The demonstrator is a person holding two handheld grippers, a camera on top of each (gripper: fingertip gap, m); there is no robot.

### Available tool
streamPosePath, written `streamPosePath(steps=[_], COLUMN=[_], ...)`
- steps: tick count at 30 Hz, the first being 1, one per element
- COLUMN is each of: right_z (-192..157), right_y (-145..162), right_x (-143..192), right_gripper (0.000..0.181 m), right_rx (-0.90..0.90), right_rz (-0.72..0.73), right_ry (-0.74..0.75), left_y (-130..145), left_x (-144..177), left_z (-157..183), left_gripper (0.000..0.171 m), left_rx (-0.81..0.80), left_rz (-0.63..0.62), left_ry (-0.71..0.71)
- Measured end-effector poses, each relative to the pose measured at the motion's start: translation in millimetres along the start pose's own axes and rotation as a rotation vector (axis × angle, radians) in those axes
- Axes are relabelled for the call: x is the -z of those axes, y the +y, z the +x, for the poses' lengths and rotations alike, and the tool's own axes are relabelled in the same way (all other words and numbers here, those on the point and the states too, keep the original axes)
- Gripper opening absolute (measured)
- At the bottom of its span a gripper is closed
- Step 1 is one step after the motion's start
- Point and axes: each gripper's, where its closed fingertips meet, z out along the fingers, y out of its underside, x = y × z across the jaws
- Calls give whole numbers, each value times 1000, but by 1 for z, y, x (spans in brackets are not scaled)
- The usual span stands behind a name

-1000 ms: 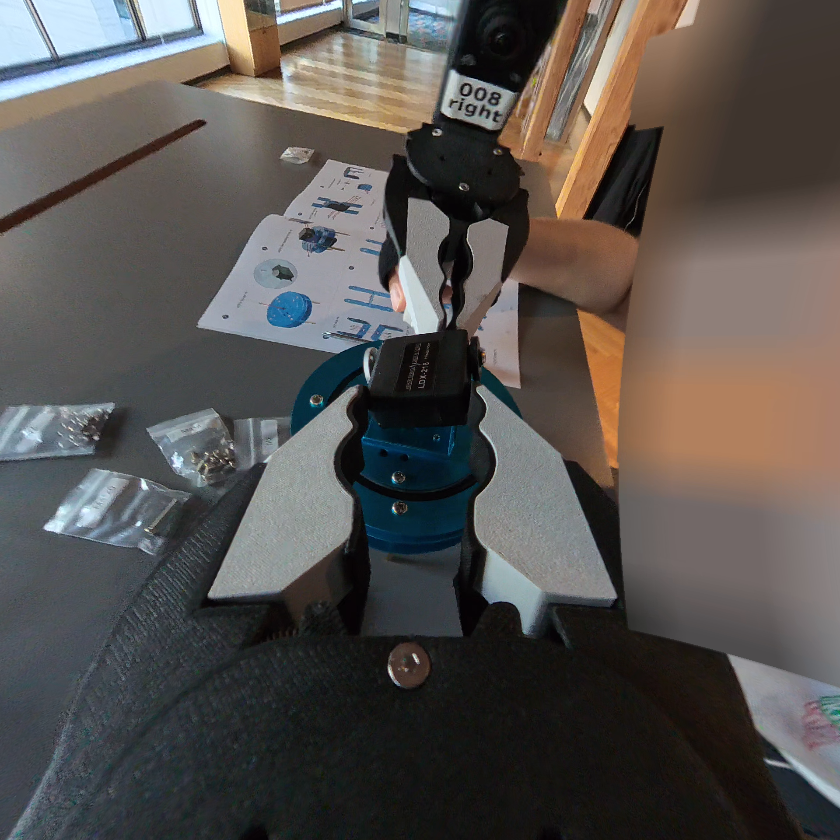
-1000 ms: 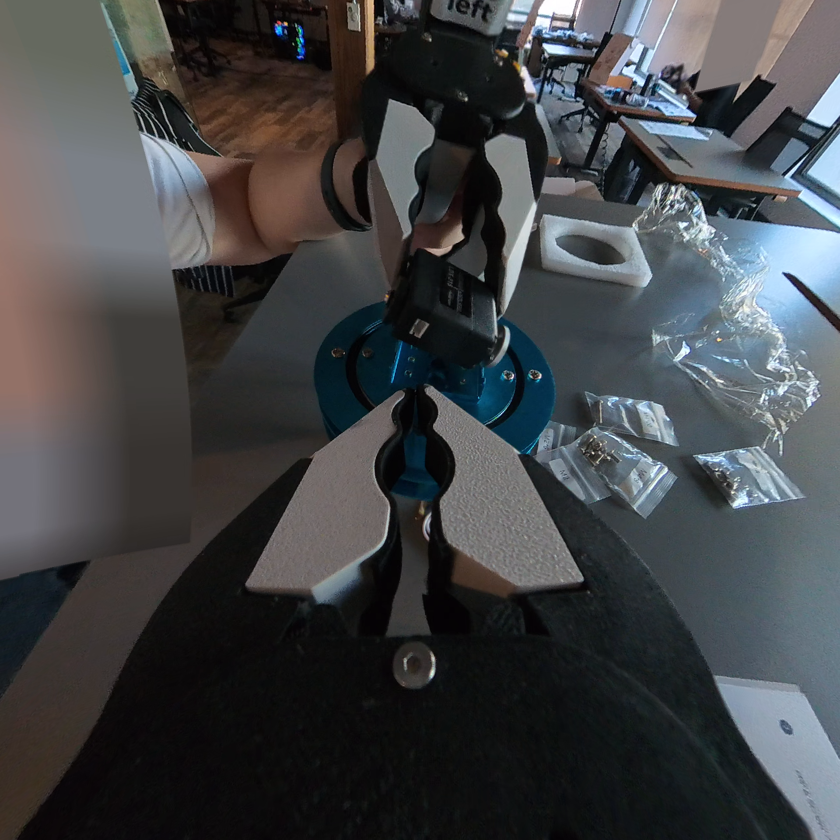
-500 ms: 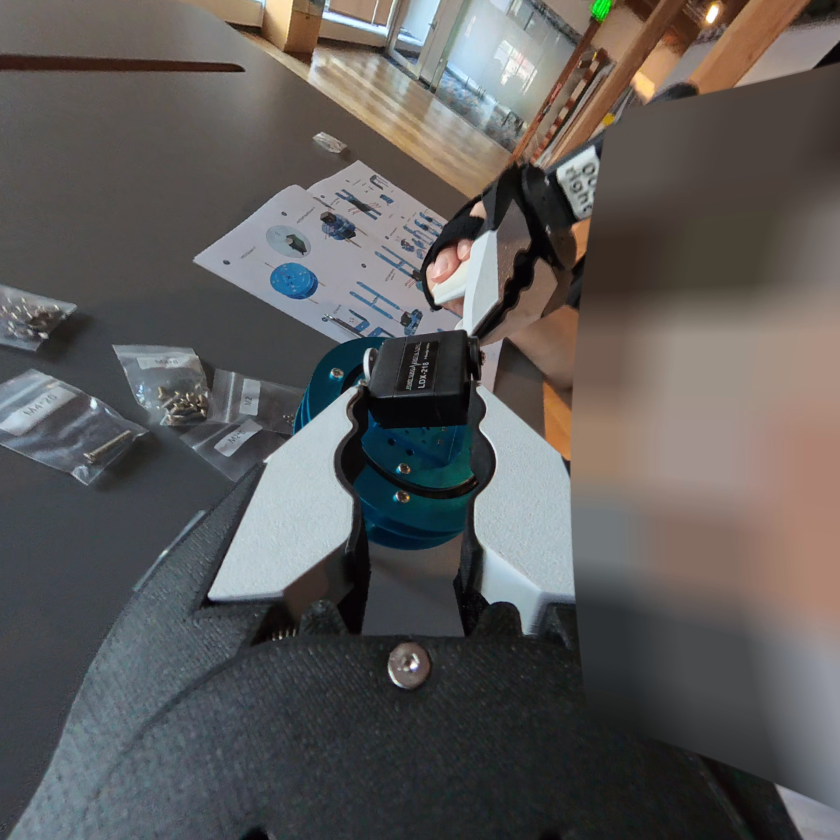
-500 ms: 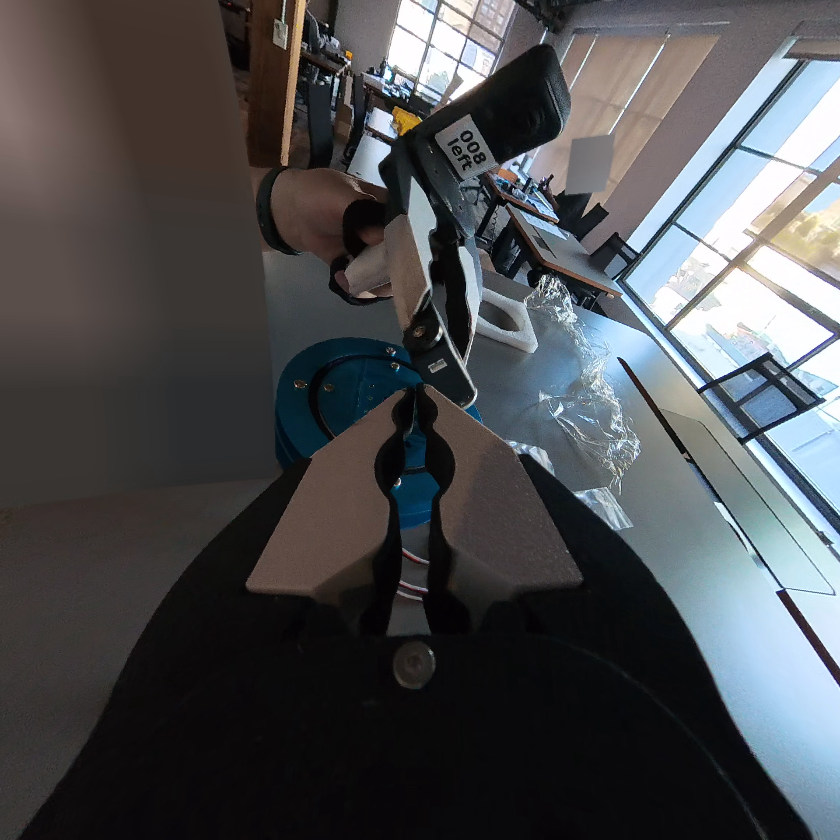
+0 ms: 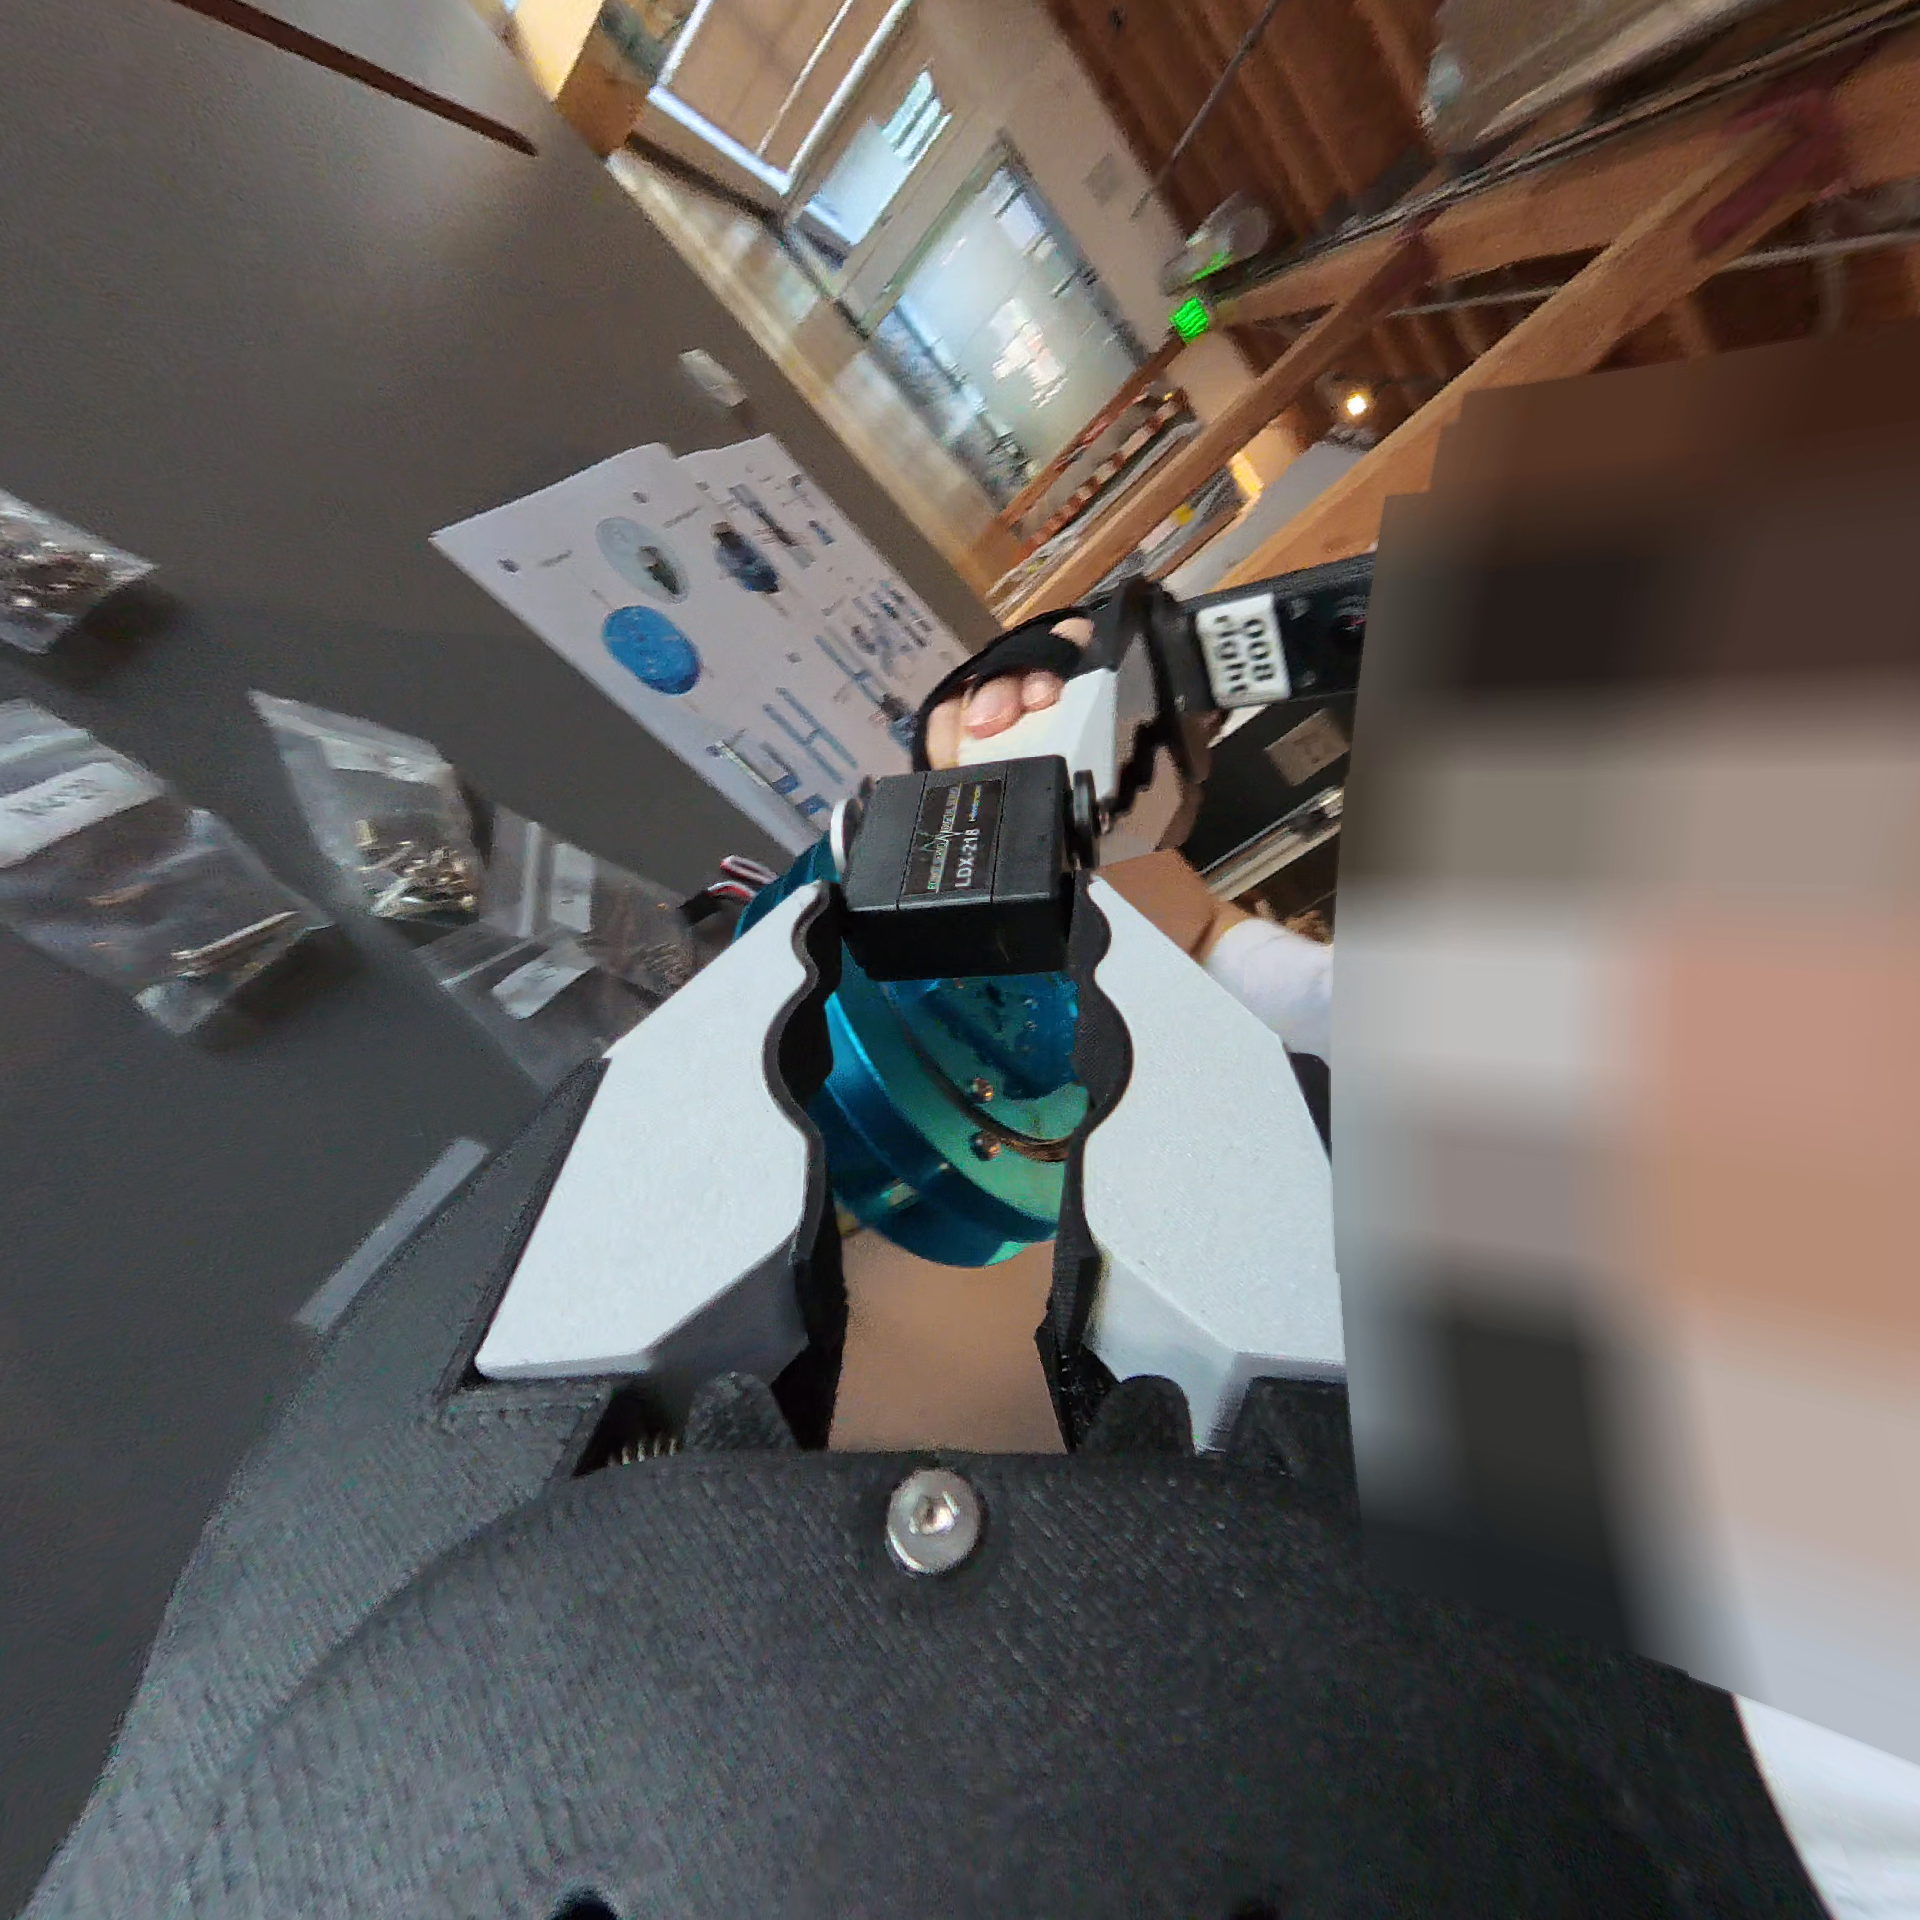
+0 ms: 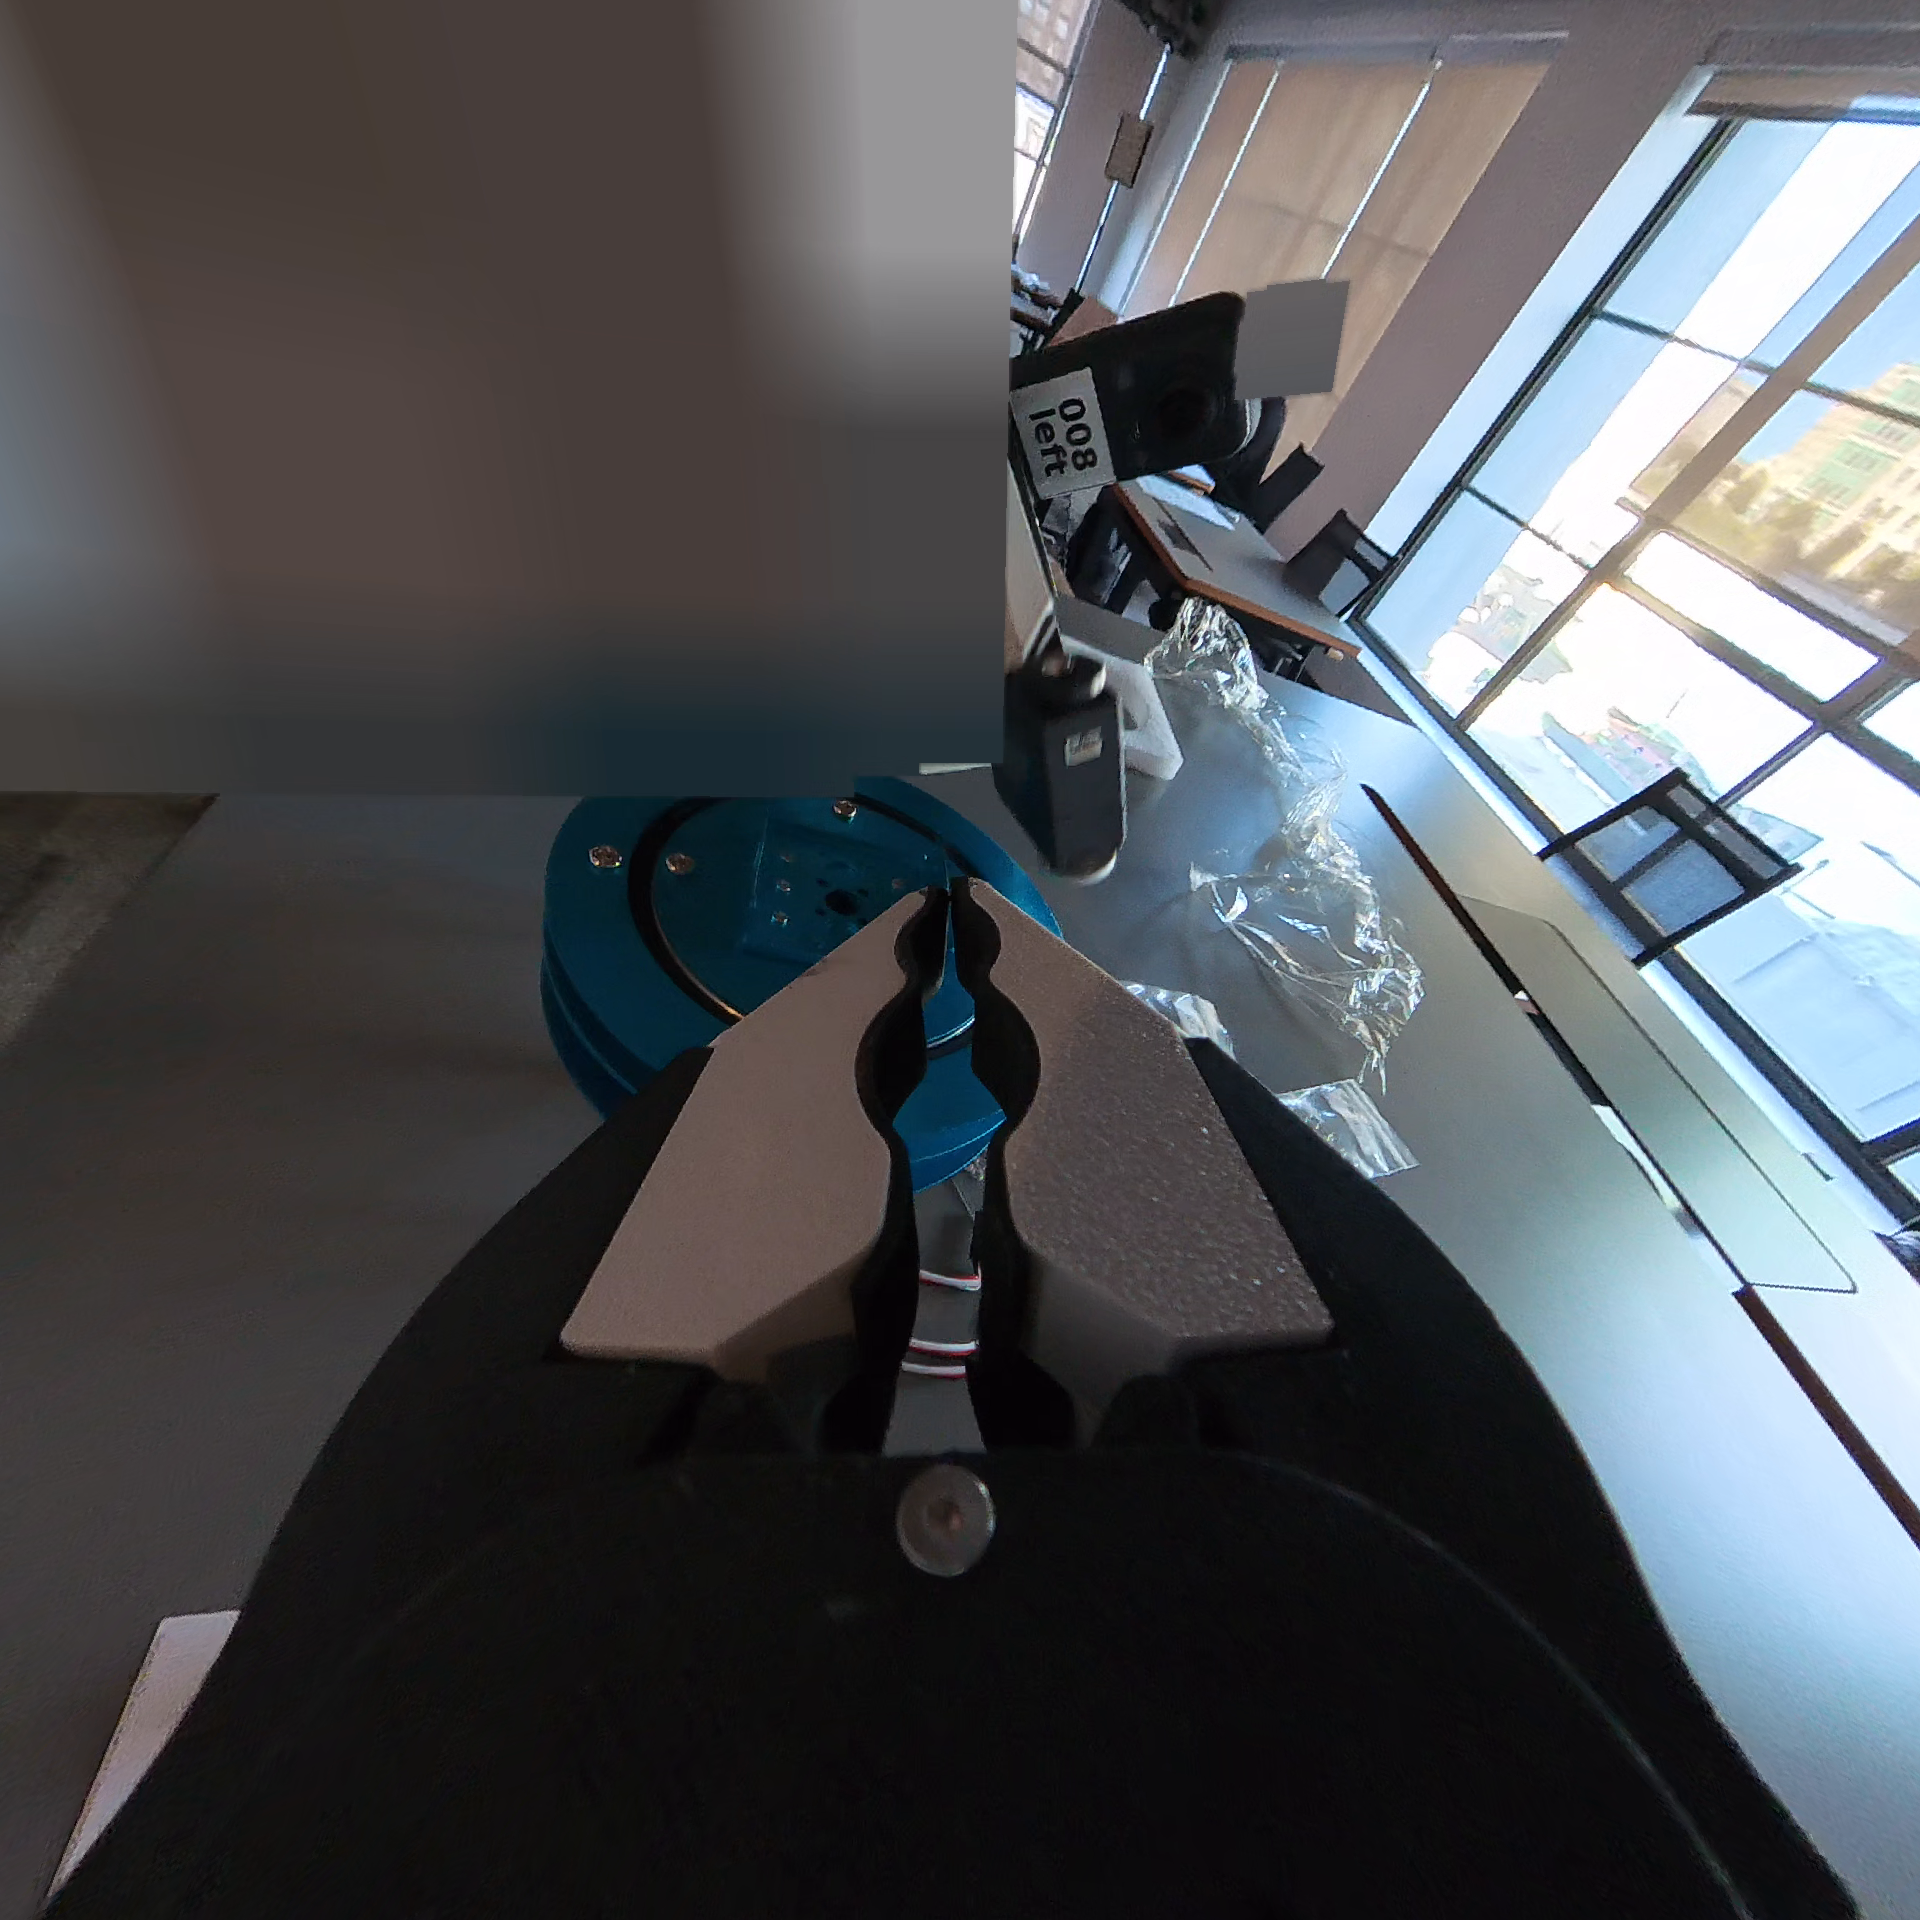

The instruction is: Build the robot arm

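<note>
My left gripper (image 5: 961,896) is shut on a black servo (image 5: 961,862) and holds it in the air above a round blue base (image 5: 925,1132) on the grey table. In the right wrist view the servo (image 6: 1070,790) hangs up and to the right of the base (image 6: 665,966), clear of the blue bracket (image 6: 821,883) on top. My right gripper (image 6: 951,896) is shut, with a thin dark cable strip pinched at its tips. Red and white wires (image 6: 940,1280) cross behind its fingers. It shows in the left wrist view (image 5: 1117,790) just right of the servo.
A printed instruction sheet (image 5: 675,582) lies beyond the base. Clear bags of screws (image 5: 395,821) lie to the left. Crumpled plastic wrap (image 6: 1309,914), a white foam piece (image 6: 1143,727) and another small bag (image 6: 1340,1112) lie on the far side. A person stands close at the table edge.
My left gripper has lifted the servo off the blue bracket and tilted. My right gripper has swung away from above the servo to its side, still shut, wires moving with it.
</note>
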Motion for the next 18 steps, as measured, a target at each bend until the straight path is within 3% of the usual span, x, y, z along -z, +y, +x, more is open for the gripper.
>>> streamPosePath(steps=[1,8,13,18], right_z=[0,1,2,6], right_y=[-1,-6,-2,1], right_x=[0,2,1,6], right_gripper=[0,0,0,0], right_rx=[5,104,179,161], right_rz=[1,-20,-67,-61], right_ry=[5,62,96,107], left_y=[1,14,4,-2], left_x=[0,-13,-18,-29], left_z=[-2,3,14,7], left_gripper=[43,42,42,42], left_rx=[-9,32,68,100], left_rz=[-6,-50,-46,-152], left_ry=[-17,20,86,18])
